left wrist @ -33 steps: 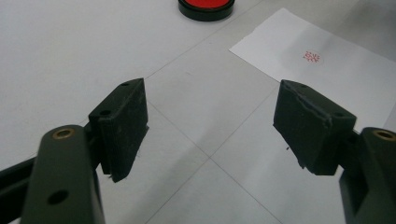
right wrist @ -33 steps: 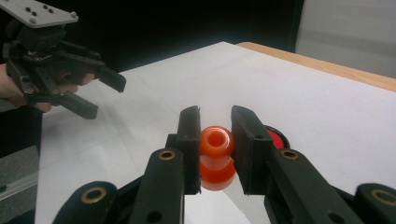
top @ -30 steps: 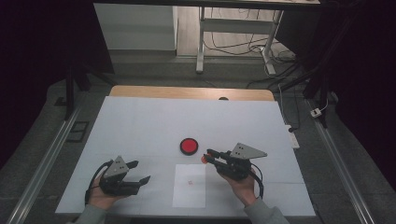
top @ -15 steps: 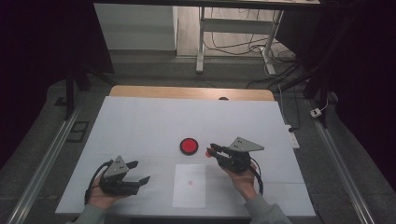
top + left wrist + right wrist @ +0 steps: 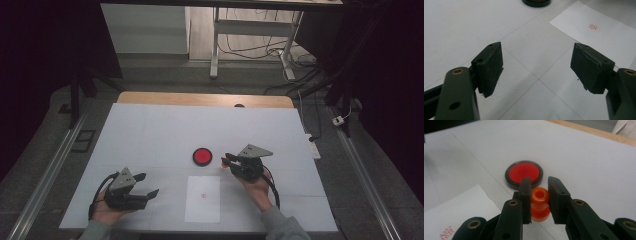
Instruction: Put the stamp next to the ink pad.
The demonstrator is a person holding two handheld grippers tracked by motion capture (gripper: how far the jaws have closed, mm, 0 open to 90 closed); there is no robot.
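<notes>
A round red ink pad (image 5: 202,156) in a black rim sits mid-table, also seen ahead of the right jaws (image 5: 524,173). My right gripper (image 5: 226,160) is shut on a small orange stamp (image 5: 539,204), held just right of the pad and above the table. A white sheet of paper (image 5: 202,198) with a small red stamped mark (image 5: 203,195) lies in front of the pad; the same sheet (image 5: 596,40) and mark (image 5: 593,27) lie beyond the left jaws. My left gripper (image 5: 146,185) rests open at the near left with nothing between its pads (image 5: 490,66).
The white table top (image 5: 150,135) has a wooden strip along its far edge (image 5: 200,99). Metal rails run along both sides of the table, and cables lie on the floor beyond it. A white power strip (image 5: 313,144) sits at the right edge.
My right gripper has lifted and moved slightly right and back with the stamp, away from the paper. The left gripper has stayed in place.
</notes>
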